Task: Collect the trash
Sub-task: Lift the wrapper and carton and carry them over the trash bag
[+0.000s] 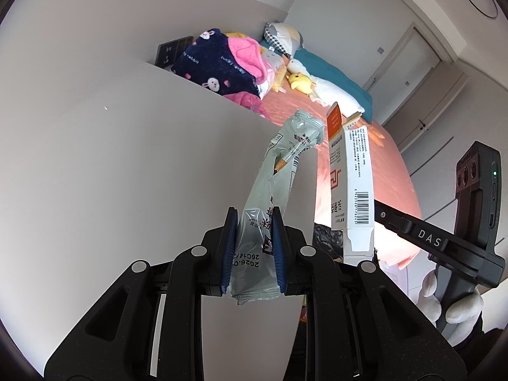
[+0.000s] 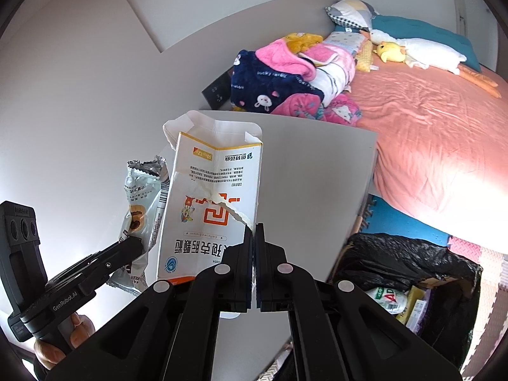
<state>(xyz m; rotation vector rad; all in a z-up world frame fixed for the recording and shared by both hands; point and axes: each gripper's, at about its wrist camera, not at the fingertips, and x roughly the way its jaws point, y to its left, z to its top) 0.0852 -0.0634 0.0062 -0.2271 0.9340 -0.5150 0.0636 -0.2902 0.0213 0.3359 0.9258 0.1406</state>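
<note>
My left gripper [image 1: 254, 219] is shut on a pale grey-green snack wrapper [image 1: 273, 171], held upright in the air; the wrapper also shows in the right wrist view [image 2: 139, 209]. My right gripper [image 2: 254, 231] is shut on the torn edge of a flattened white and orange medicine box [image 2: 209, 203], held upright; the box shows in the left wrist view [image 1: 349, 177], right of the wrapper. A black trash bag [image 2: 409, 263] stands open at the lower right, below both grippers, with a bottle and boxes [image 2: 393, 298] inside.
A grey table top [image 2: 317, 171] lies under the held items. A bed with a pink sheet [image 2: 438, 133] lies beyond it, with folded blankets [image 2: 285, 76], plush toys [image 2: 422, 52] and a pillow. Foam floor mats [image 2: 397, 222] show beside the bag.
</note>
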